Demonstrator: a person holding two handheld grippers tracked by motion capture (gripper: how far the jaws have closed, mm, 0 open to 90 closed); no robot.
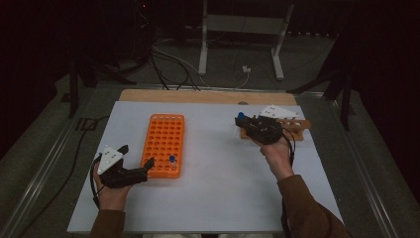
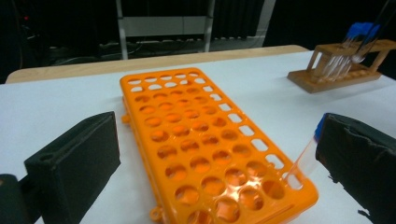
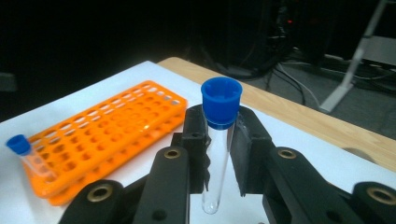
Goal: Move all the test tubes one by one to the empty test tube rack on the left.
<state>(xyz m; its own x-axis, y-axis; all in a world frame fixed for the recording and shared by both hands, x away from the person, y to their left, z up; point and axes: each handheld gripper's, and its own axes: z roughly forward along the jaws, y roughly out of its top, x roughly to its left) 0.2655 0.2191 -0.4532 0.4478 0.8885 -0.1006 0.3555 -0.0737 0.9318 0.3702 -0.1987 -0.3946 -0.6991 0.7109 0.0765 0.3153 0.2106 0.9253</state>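
Note:
An orange tube rack [image 1: 164,144] lies on the white table left of centre, also in the left gripper view [image 2: 205,144] and the right gripper view [image 3: 102,135]. One clear blue-capped tube [image 1: 172,160] stands in its near right corner; the same tube [image 3: 28,156] leans there in the right gripper view. My left gripper [image 1: 141,168] rests at the rack's near end, jaws wide open astride it. My right gripper [image 1: 245,123] is shut on another blue-capped tube [image 3: 218,140], held upright above the table right of centre.
A wooden tube stand [image 2: 343,65] with more blue-capped tubes sits at the table's far right, just behind my right hand [image 1: 277,156]. Cables and a metal frame [image 1: 242,29] lie on the floor beyond the far table edge.

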